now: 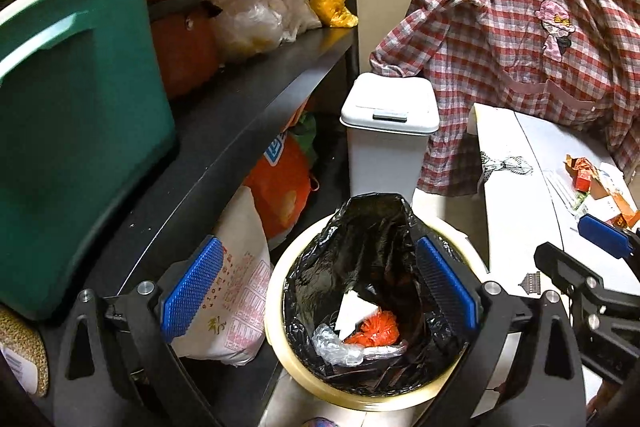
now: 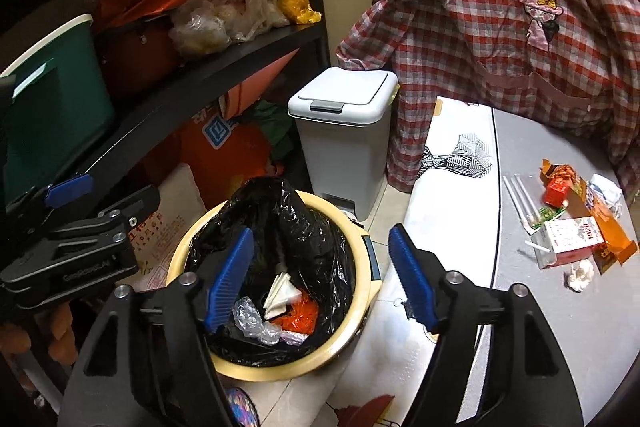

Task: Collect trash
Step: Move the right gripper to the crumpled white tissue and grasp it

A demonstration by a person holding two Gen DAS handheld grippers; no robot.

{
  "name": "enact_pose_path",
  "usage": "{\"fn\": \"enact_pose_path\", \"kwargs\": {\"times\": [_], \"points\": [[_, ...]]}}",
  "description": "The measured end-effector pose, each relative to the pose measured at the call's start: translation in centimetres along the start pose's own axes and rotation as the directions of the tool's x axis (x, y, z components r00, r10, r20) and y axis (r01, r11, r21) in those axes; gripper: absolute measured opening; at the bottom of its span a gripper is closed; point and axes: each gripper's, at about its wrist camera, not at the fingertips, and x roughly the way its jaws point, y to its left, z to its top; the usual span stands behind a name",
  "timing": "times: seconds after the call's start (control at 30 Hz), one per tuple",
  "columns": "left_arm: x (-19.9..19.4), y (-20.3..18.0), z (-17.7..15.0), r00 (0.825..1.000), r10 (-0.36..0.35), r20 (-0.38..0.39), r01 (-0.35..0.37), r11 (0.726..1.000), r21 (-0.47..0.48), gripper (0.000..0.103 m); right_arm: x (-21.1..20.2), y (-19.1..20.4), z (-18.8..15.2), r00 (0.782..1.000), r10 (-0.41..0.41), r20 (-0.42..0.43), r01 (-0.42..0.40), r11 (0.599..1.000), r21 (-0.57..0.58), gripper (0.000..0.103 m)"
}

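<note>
A round cream bin with a black liner (image 1: 288,359) (image 2: 352,327) stands on the floor beside the table. Inside lie white paper (image 2: 282,293), orange wrapper (image 1: 374,333) and clear plastic (image 1: 336,345). My left gripper (image 1: 320,291) is open and empty, hovering over the bin. My right gripper (image 2: 322,279) is open and empty above the bin's right rim. On the table (image 2: 540,327) lies a trash pile: a white-red carton (image 2: 572,239), orange wrappers (image 2: 608,223), straws (image 2: 520,199) and crumpled paper (image 2: 578,277). The pile also shows at the right edge of the left wrist view (image 1: 600,183).
A white lidded pedal bin (image 1: 388,135) (image 2: 344,131) stands behind the cream bin. A dark shelf (image 1: 240,115) on the left holds a green tub (image 1: 76,131) and bags. A plaid shirt (image 2: 500,39) hangs behind the table.
</note>
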Motion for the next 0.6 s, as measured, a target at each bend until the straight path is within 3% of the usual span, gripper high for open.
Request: {"fn": "enact_pose_path", "kwargs": {"times": [0.17, 0.4, 0.6], "points": [[-0.7, -0.8, -0.1, 1.0, 0.013, 0.027, -0.013, 1.0, 0.019, 0.094, -1.8, -0.3, -0.4, 1.0, -0.005, 0.013, 0.005, 1.0, 0.012, 0.074], [-2.0, -2.2, 0.0, 0.997, -0.023, 0.067, 0.021, 0.999, 0.026, 0.094, -4.9, -2.7, -1.5, 0.999, -0.038, 0.035, 0.037, 0.999, 0.023, 0.08], [-2.4, -4.9, 0.1, 0.996, -0.065, 0.067, 0.062, 0.997, 0.037, 0.094, -7.2, -8.2, -3.1, 0.987, -0.155, 0.034, 0.154, 0.988, 0.032, 0.081]]}}
